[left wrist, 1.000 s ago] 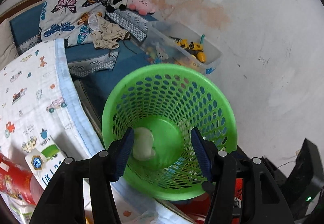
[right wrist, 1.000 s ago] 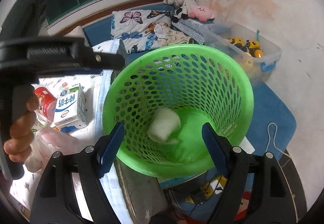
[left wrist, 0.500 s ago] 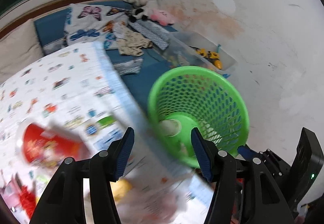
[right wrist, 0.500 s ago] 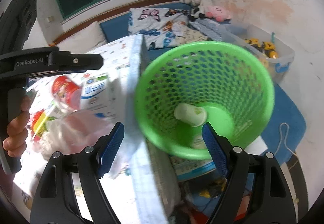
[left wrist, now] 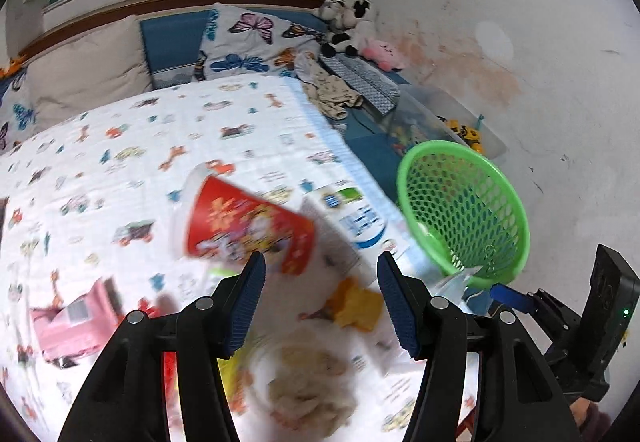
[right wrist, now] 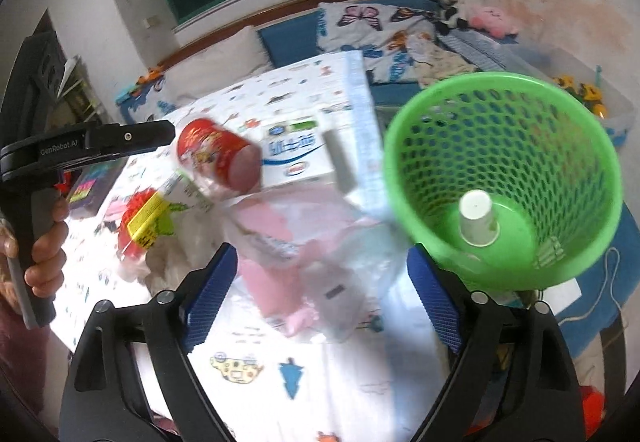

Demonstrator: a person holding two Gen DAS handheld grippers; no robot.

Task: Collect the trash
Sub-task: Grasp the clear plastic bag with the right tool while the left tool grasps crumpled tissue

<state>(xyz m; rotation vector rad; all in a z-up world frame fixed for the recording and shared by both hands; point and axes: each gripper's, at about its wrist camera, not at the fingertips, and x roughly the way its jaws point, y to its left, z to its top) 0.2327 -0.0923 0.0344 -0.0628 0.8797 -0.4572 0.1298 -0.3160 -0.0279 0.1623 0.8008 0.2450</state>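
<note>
Our red printed paper tub (left wrist: pixel 244 230) lying on its side on the cartoon-print white cloth (left wrist: pixel 120 146), wide mouth toward the bed pillows, green perforated plastic basket (right wrist: pixel 504 178) holding a white paper cup (right wrist: pixel 478 218), our left gripper (left wrist: pixel 320 290) apart and empty, our right gripper (right wrist: pixel 320 298) just opened wider, empty.

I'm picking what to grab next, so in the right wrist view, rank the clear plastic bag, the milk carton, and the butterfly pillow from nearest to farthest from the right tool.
1. Clear plastic bag: just ahead of the right tool, between its open pads.
2. Milk carton: farther up the blanket, beside the red cup.
3. Butterfly pillow: at the back, by the wall.
</note>
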